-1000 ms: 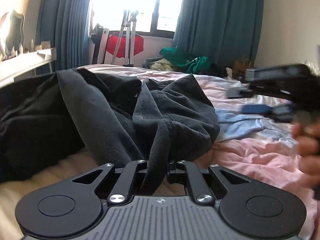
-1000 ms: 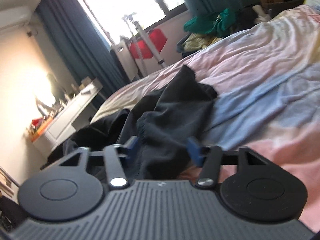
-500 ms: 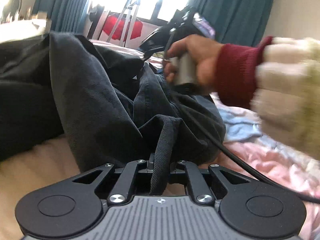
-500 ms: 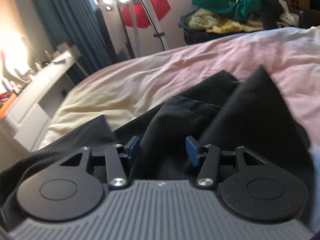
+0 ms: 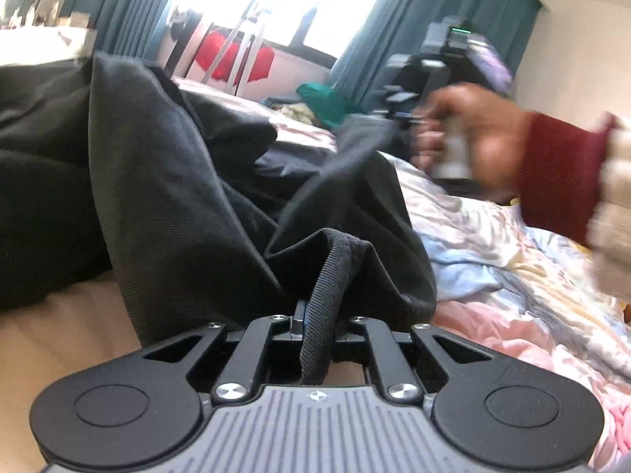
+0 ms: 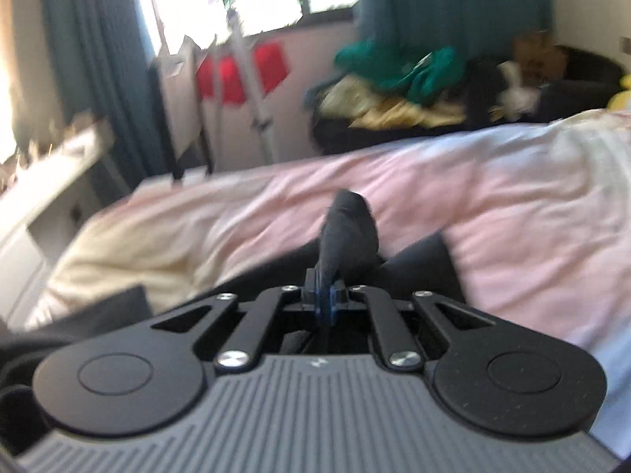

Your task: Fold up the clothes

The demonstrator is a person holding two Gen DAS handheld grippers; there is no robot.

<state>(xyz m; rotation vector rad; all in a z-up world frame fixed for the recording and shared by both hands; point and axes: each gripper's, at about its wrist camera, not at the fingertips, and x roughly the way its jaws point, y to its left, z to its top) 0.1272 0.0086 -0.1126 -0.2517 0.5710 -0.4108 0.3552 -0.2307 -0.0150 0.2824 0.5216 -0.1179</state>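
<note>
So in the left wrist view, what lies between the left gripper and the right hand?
Only the dark garment: the left gripper clamps its ribbed hem, and the cloth rises to the right hand.

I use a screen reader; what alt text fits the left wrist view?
The left tool is shut on the ribbed hem of a dark garment bunched on a pastel bedspread. A blurred hand grips the right tool, pinching another corner.
</note>
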